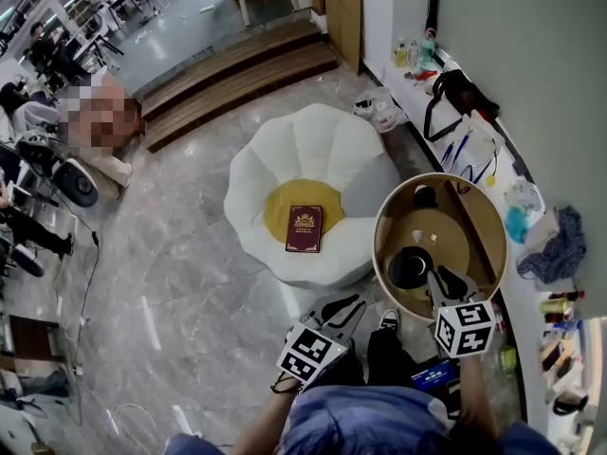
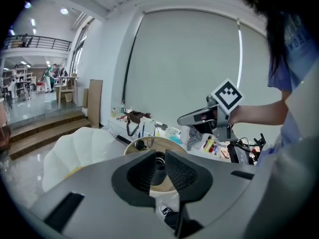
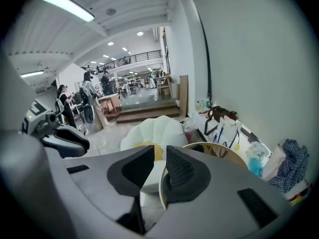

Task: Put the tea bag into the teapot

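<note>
At the far left of the head view, seated people and office chairs lined a grey polished stone floor (image 1: 180, 254). Toward the middle stood a white petal-shaped pouf (image 1: 285, 154) with a yellow centre and a dark red book (image 1: 304, 228) lying on it. Below it the left gripper (image 1: 346, 308) hung over the floor, short of the table. In its own view its dark ribbed fingers (image 2: 182, 171) stood a little apart with nothing between them. To its right was a round wooden tray table (image 1: 484, 216). On the table's near side sat a round black teapot (image 1: 410, 266), its mouth apparently uncovered. Past it, toward the middle, lay a small pale packet (image 1: 424, 237), probably the tea bag, too small to show its long axis. A small black piece (image 1: 425, 197) rested near the far rim. The right gripper (image 1: 446, 281) hovered at the near rim, just beside the teapot and clearly the nearer of the two. Its fingers (image 3: 182, 171) were parted by a narrow gap and held nothing. The tea bag lay straight ahead of those fingers, beyond the teapot, so the pot itself stood in the way of a low reach. Farthest right ran a cluttered white ledge (image 1: 526, 297) with a crumpled blue cloth (image 1: 560, 245).
</note>
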The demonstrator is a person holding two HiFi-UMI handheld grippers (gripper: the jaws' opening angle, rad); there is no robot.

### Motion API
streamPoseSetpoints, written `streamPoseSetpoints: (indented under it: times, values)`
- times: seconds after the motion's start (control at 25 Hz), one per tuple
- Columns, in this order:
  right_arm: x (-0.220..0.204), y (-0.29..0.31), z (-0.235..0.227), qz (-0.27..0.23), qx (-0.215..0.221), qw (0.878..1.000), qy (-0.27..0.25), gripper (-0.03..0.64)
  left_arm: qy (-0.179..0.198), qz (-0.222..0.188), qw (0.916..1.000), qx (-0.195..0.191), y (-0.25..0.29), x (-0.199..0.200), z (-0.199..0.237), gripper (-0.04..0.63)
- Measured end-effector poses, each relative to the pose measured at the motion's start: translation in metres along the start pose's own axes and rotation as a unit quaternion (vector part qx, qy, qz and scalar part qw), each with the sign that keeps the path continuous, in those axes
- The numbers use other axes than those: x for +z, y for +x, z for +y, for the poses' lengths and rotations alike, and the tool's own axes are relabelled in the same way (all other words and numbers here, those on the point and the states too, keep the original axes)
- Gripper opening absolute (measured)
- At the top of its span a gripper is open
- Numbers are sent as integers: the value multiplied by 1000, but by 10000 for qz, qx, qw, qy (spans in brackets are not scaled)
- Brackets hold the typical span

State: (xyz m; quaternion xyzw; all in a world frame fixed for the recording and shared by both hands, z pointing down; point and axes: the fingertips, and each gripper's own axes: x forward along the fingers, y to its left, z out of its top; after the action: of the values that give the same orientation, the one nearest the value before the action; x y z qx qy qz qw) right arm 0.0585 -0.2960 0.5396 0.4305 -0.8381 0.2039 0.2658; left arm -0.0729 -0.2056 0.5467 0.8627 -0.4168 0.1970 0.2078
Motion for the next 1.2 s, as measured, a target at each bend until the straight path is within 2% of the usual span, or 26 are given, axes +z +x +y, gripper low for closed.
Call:
streamPoseSetpoints:
  times: [0.12,0.36,0.64,1.04,1.2]
  values:
    - [5,-31,18,-264,-93,9995,120,74,161,-34,9999,-2,-20,0,-3,54]
    - [-3,-68,60,-592,-142,9979,216,66,255,-264,9993,-29,-57,-3,-13,54]
    - [-28,-101,97,-715,-247,9960,485,60,315,-420,9983,-241,-89,-14,-28,54]
    - [-61,-137,127,-642,-406,9950,647,57,434,-138,9955,-831,-95,-48,-72,54]
    - [-72,-146,126,-650,-431,9946,691,54,540,-81,9943,-915,-95,-54,-86,54]
